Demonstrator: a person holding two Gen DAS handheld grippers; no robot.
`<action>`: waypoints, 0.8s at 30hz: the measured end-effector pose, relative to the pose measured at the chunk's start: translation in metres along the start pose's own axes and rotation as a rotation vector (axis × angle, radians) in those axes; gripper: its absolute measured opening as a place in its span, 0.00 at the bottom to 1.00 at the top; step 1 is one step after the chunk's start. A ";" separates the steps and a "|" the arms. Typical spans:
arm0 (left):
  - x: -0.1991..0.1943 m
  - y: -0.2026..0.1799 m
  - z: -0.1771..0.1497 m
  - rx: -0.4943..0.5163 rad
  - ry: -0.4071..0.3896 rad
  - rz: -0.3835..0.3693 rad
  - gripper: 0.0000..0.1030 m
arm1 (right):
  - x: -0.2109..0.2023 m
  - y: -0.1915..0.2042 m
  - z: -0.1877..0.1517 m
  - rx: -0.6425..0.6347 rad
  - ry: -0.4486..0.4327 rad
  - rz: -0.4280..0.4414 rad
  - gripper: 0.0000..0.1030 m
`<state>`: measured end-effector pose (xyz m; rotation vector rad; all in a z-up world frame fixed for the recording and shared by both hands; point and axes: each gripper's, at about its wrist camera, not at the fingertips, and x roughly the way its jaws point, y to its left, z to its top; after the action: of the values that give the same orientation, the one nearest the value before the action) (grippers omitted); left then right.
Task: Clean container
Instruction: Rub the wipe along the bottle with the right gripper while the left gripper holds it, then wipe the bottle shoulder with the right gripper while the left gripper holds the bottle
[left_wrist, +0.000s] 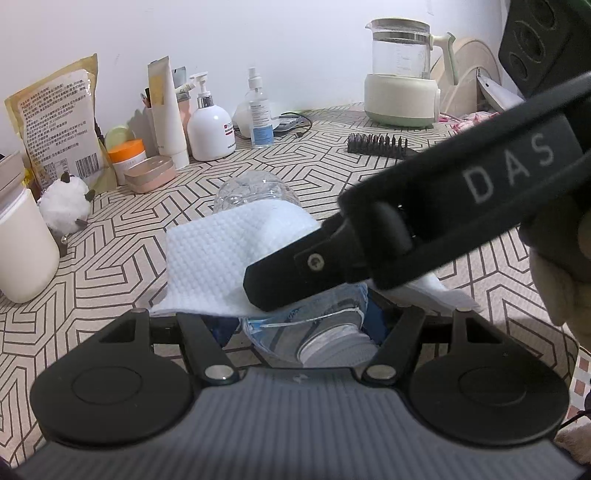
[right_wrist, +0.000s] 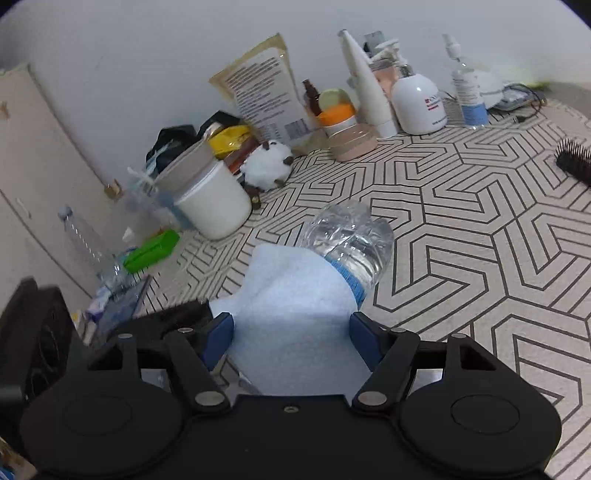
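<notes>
The left gripper (left_wrist: 301, 325) is clamped on the capped neck end of the clear plastic bottle (left_wrist: 258, 192), which lies on its side over the patterned tabletop (left_wrist: 369, 177). The right gripper (right_wrist: 291, 336) holds its blue pads (right_wrist: 360, 332) wide, pressed to either side of the white cloth (right_wrist: 291, 295) wrapped around the bottle's middle. Beyond the cloth the bottle's bare base points toward the toiletries near the wall.

Clear plastic bottle (right_wrist: 351, 236) lying on its side on patterned desk (right_wrist: 480, 229); white textured cloth (left_wrist: 221, 254) draped over its middle.
</notes>
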<state>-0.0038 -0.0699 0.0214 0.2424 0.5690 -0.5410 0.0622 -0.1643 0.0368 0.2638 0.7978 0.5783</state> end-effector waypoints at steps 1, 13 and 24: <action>0.000 0.000 0.000 -0.002 0.000 0.001 0.65 | 0.000 0.000 0.001 -0.001 0.003 -0.001 0.73; 0.001 0.006 0.002 -0.019 0.000 0.006 0.65 | 0.015 -0.016 0.025 0.045 -0.004 -0.008 0.73; 0.002 0.011 0.002 -0.039 0.001 -0.009 0.65 | 0.028 -0.033 0.033 0.103 -0.034 -0.010 0.74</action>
<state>0.0044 -0.0626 0.0232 0.2038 0.5815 -0.5381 0.1143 -0.1753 0.0282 0.3627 0.7965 0.5225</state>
